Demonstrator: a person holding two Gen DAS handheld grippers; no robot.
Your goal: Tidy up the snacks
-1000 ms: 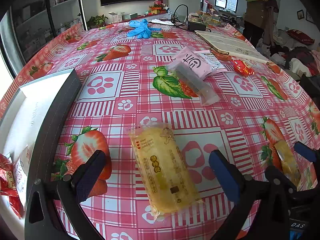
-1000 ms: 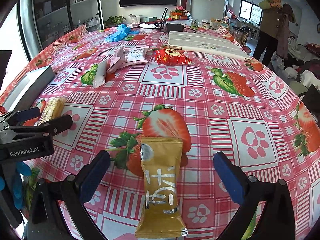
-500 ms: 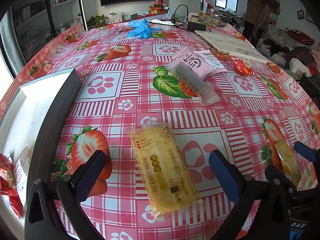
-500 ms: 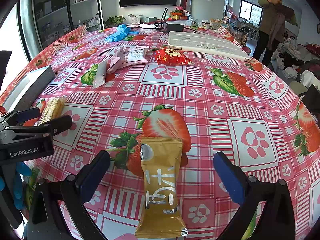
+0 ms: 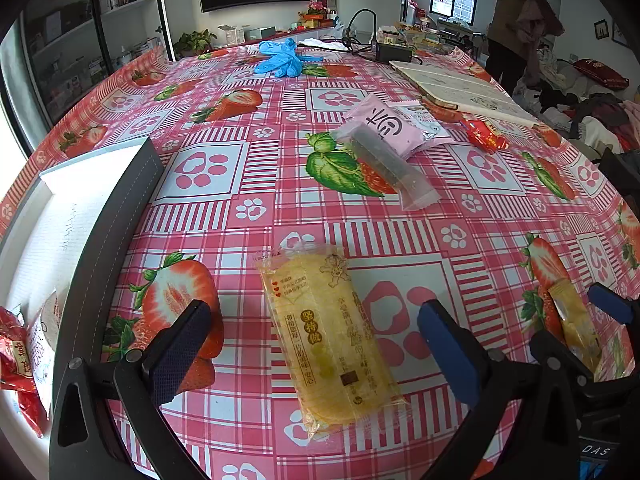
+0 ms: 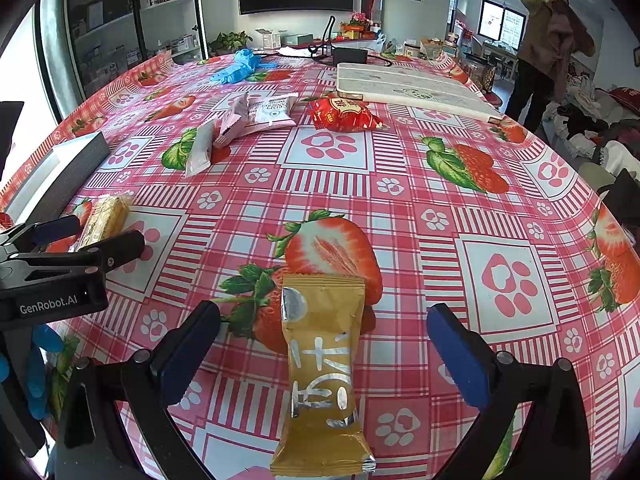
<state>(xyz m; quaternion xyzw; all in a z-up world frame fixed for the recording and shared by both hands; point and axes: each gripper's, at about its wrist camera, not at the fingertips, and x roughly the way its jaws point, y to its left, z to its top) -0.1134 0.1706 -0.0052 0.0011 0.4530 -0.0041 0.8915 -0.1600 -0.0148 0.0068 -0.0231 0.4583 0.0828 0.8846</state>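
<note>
A yellow cake packet (image 5: 332, 340) lies flat on the strawberry tablecloth, between the spread fingers of my open left gripper (image 5: 316, 340). My open right gripper (image 6: 324, 344) straddles a gold-brown snack bar (image 6: 324, 368) that lies lengthwise on the cloth. Neither packet is touched. At the far left of the left wrist view stands a dark-sided box (image 5: 100, 236) with a white inside, holding red snack packets (image 5: 16, 364). Farther back lie a clear sleeve with a dark bar (image 5: 384, 168), a pink packet (image 5: 384, 124), a white packet (image 6: 272, 112) and a red packet (image 6: 344, 114).
Blue gloves (image 5: 280, 60) lie near the table's far edge, with a long white board (image 6: 412, 88) and a black adapter with cables (image 6: 348, 54). A person (image 6: 548, 52) stands beyond the far right corner. The left gripper body (image 6: 56, 276) shows in the right wrist view.
Both grippers and all packets have stayed put. Only the person in the background has raised the arms.
</note>
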